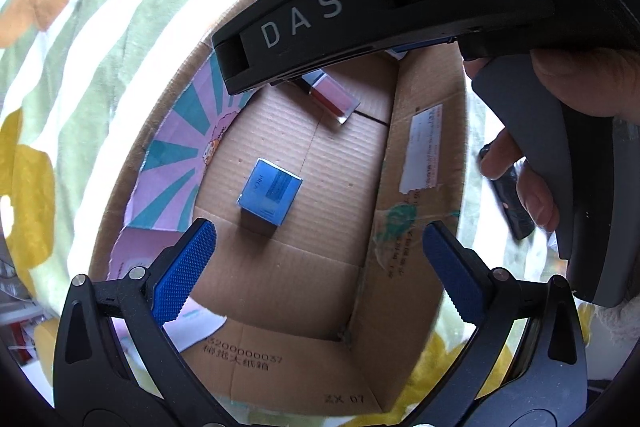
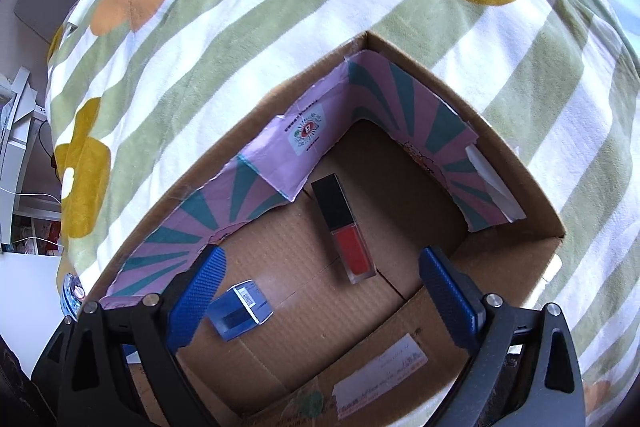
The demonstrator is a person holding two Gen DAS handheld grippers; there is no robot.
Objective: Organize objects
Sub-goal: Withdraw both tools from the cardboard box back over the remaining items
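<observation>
An open cardboard box (image 1: 416,195) (image 2: 516,163) lies on a striped flowered blanket. On its floor lie a small blue box (image 1: 270,191) (image 2: 240,313) and a red lip-gloss tube with a black cap (image 1: 334,95) (image 2: 343,227). My left gripper (image 1: 320,263) is open and empty above the box, near the blue box. My right gripper (image 2: 320,291) is open and empty over the box, above the tube; its black body marked "DAS" (image 1: 400,11) crosses the top of the left wrist view.
The blanket (image 2: 240,27) surrounds the box. Pink and teal printed paper (image 2: 260,171) lines the box walls. A dark flat object (image 1: 512,203) lies on the blanket right of the box, by the hand. Furniture and cables stand at the far left (image 2: 24,155).
</observation>
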